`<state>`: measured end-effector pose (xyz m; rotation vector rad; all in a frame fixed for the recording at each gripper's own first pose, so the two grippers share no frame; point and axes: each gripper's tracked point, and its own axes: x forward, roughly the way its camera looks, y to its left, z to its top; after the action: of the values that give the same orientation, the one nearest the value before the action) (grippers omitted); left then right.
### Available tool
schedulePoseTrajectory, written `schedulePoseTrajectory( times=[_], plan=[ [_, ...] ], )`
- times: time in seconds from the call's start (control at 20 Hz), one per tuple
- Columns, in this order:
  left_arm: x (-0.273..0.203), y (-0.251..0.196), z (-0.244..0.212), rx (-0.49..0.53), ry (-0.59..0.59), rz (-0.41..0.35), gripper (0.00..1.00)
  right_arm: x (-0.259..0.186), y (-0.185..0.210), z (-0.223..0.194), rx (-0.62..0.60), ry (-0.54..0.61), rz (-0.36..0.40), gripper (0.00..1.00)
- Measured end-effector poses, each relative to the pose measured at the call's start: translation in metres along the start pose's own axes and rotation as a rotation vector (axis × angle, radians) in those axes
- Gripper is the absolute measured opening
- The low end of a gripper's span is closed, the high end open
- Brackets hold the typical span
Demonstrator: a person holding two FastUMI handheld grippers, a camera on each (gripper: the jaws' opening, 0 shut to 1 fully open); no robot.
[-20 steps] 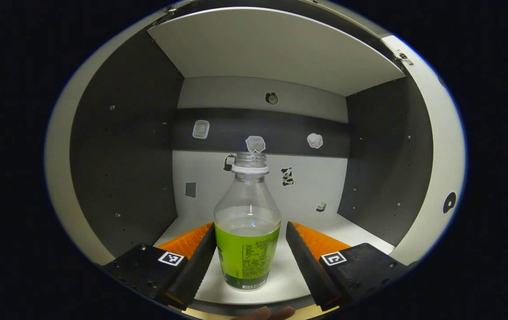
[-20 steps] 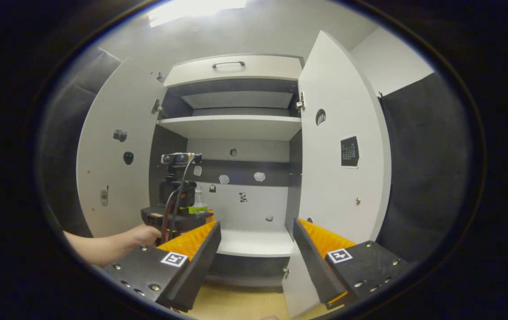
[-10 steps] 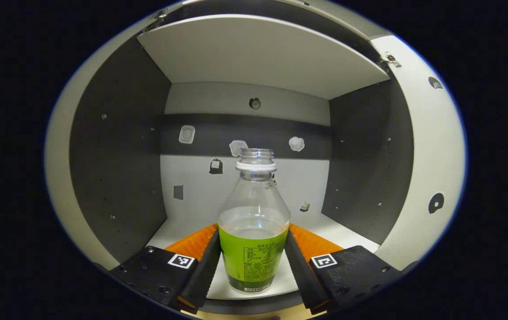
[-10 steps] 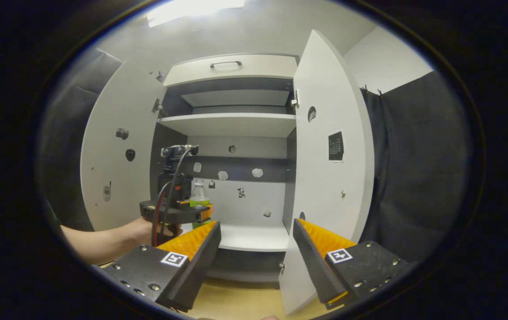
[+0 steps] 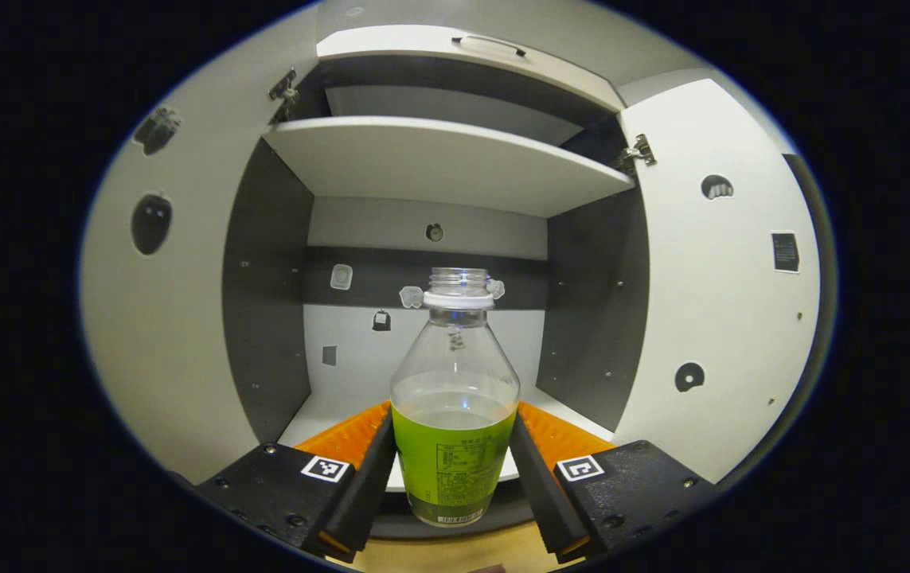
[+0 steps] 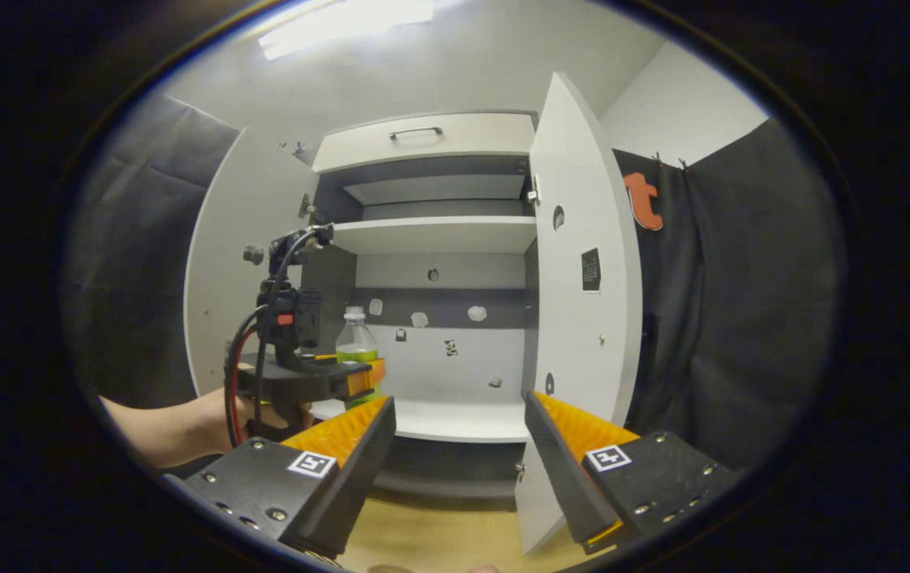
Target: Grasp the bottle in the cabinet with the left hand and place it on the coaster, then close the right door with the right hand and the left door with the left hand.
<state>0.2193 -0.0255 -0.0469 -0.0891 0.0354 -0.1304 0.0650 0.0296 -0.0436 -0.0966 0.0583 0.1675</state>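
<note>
My left gripper (image 5: 455, 469) is shut on a clear bottle (image 5: 455, 422) with a green label and no cap, held upright in front of the lower shelf (image 5: 343, 410) of the open cabinet. The bottle's base hangs past the shelf's front edge, over the wooden table. In the right gripper view the bottle (image 6: 356, 344) and the left gripper (image 6: 363, 380) show at the left, held by a hand. My right gripper (image 6: 458, 458) stands open with nothing between its fingers, below and in front of the cabinet. The right door (image 6: 582, 263) and left door (image 6: 240, 270) are both open.
A white shelf (image 6: 435, 235) divides the cabinet, and a drawer with a handle (image 6: 415, 132) sits on top. Small stickers dot the back wall and doors. A wooden tabletop (image 6: 439, 541) lies below the cabinet. Black cloth hangs on both sides.
The left gripper closed on the bottle, then drew it back out of the cabinet past the shelf edge. The right gripper's view shifted slightly; it stays open.
</note>
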Motion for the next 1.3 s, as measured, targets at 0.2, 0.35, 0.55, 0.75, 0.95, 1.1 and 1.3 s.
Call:
schedulePoseTrajectory(
  times=[0.2,0.35,0.55,0.75,0.95,1.1,1.3],
  plan=[
    [-0.047,-0.011,-0.005,-0.012,-0.031,0.004,0.80,-0.016,0.002,-0.001,0.028,-0.001,0.008,0.98],
    [-0.079,-0.023,-0.027,-0.051,0.004,-0.005,0.78,-0.028,0.003,-0.003,0.033,-0.001,0.015,0.98],
    [-0.116,-0.034,-0.057,-0.052,0.036,0.006,0.80,-0.039,0.012,-0.005,0.032,0.000,0.047,0.94],
    [-0.140,-0.054,-0.092,-0.110,0.055,-0.022,0.80,-0.042,0.018,-0.011,0.049,0.008,0.069,0.94],
    [-0.154,-0.069,-0.141,-0.148,0.081,-0.058,0.80,-0.040,0.015,-0.021,0.084,0.024,0.061,0.98],
    [-0.160,-0.079,-0.177,-0.141,0.072,-0.089,0.80,-0.039,0.009,-0.030,0.118,0.042,0.035,0.98],
    [-0.169,-0.091,-0.250,-0.085,0.148,-0.137,0.80,-0.041,0.009,-0.038,0.132,0.023,0.049,0.99]
  ],
)
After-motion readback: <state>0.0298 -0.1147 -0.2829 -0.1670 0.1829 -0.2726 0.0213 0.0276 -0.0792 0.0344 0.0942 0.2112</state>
